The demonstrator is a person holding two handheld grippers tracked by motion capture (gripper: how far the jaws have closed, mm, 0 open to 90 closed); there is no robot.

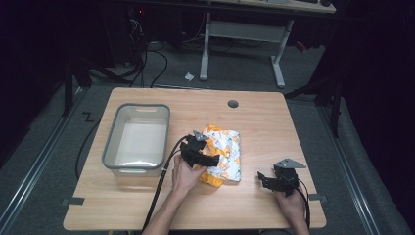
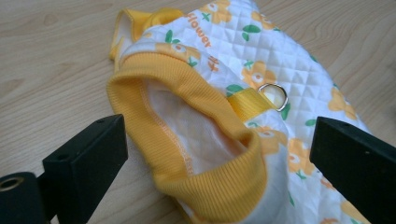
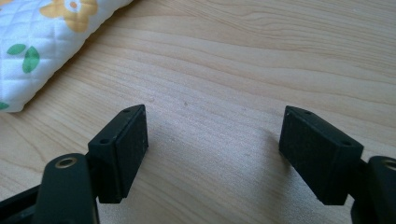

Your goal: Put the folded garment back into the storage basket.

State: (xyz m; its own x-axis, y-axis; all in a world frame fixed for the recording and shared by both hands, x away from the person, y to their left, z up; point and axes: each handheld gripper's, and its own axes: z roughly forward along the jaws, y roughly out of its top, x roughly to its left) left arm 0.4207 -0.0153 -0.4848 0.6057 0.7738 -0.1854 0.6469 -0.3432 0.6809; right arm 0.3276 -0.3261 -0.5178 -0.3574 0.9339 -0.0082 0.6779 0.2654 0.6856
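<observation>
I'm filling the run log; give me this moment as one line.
left gripper: open, astride yellow ribbed cuff of white quilted flower-print garment | right gripper: open, above bare wooden table | grey plastic tub: left

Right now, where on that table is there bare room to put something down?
The table's near strip, along the front edge below the bin and the garment, lies bare. So does the right side, past the garment, and the far edge around the small hole. The middle is crowded: the left gripper sits over the garment, the bin close beside it.
</observation>
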